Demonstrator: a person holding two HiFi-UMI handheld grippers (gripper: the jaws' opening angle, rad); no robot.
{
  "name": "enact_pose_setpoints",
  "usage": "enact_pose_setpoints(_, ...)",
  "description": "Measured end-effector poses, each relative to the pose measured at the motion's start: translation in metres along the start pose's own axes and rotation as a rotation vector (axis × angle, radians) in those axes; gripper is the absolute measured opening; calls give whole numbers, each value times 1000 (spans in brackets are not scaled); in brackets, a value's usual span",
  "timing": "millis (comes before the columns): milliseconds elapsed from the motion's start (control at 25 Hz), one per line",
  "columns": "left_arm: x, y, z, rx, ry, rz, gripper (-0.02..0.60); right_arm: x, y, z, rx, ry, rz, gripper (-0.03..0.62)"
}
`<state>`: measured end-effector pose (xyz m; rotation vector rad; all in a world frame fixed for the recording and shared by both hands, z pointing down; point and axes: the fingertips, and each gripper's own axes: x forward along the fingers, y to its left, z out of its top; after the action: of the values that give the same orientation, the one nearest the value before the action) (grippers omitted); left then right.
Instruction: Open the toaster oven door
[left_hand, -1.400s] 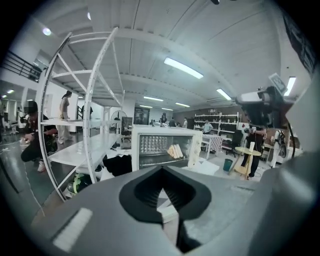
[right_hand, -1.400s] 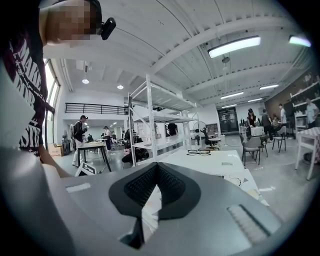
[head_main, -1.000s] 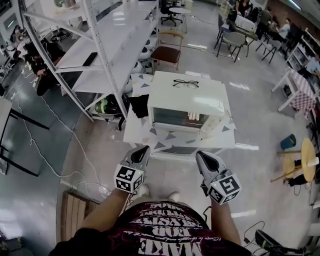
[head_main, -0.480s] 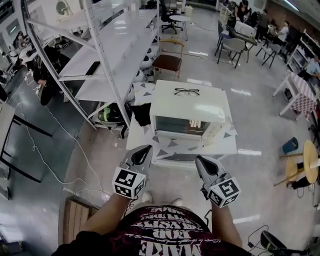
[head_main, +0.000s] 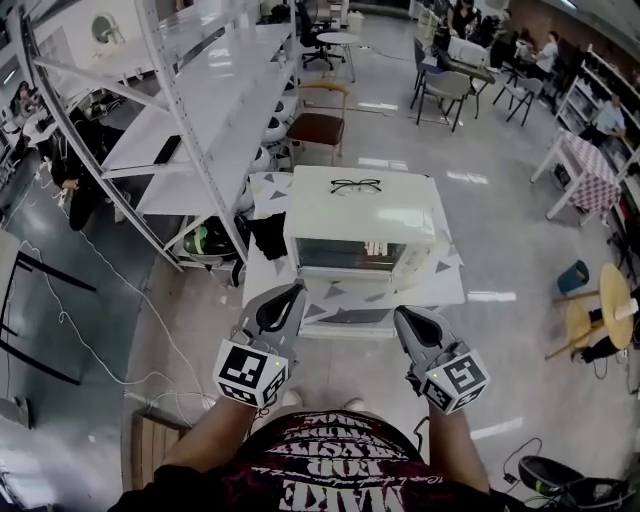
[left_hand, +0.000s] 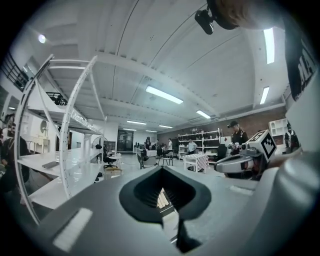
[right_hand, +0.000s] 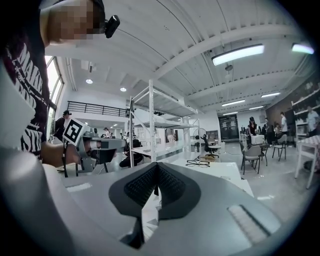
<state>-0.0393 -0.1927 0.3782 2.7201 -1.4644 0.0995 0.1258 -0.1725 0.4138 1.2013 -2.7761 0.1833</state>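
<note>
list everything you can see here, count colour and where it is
toaster oven: one, cream white, on the table, door shut
glasses: one pair, dark frame, on top of the oven
table: one, white with grey triangles, under the oven
shelving rack: one, white, left of the table
chair: one, wood with brown seat, behind the table
bin: one, teal, floor at right
round wooden stand: one, yellow, far right
people: several, seated at the far back
left tool: one, grey, jaws together, empty, short of the table
right tool: one, grey, jaws together, empty, short of the table
</note>
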Motion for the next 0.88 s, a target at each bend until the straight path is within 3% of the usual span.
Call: enact_pose_setpoints(880, 49, -29, -22, 0, 54, -139, 0, -21, -25, 5, -3, -5, -82, 26)
